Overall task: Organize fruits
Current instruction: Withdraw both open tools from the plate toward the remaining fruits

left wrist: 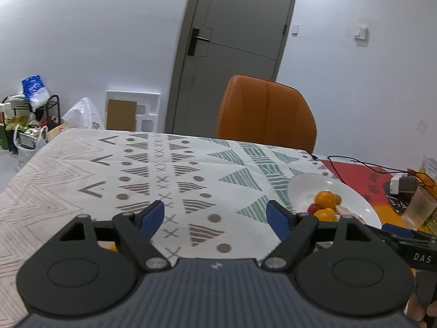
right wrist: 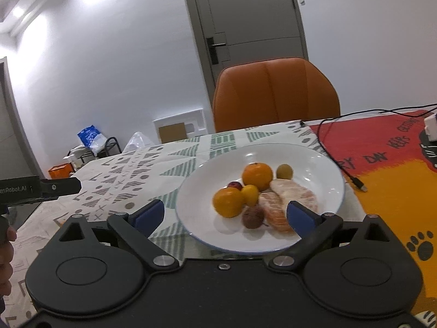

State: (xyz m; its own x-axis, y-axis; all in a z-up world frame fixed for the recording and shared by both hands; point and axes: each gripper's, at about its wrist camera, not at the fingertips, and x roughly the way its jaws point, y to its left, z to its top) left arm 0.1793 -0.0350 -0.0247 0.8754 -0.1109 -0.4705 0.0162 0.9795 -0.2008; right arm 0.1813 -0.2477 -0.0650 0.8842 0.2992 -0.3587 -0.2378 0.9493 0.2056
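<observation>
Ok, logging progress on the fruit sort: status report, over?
Left tool open, empty. Right tool open, empty, at the white plate. Oranges and pomelo pieces piled on it. Nothing in the way.

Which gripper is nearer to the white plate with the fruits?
Right. The right gripper hangs over the white plate's near rim. The left gripper is beside the plate over bare tablecloth.

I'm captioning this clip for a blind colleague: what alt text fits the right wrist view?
A white plate of fruit, two oranges among it, sits on a patterned tablecloth. The open, empty right tool frames it; an orange chair stands behind.
</observation>
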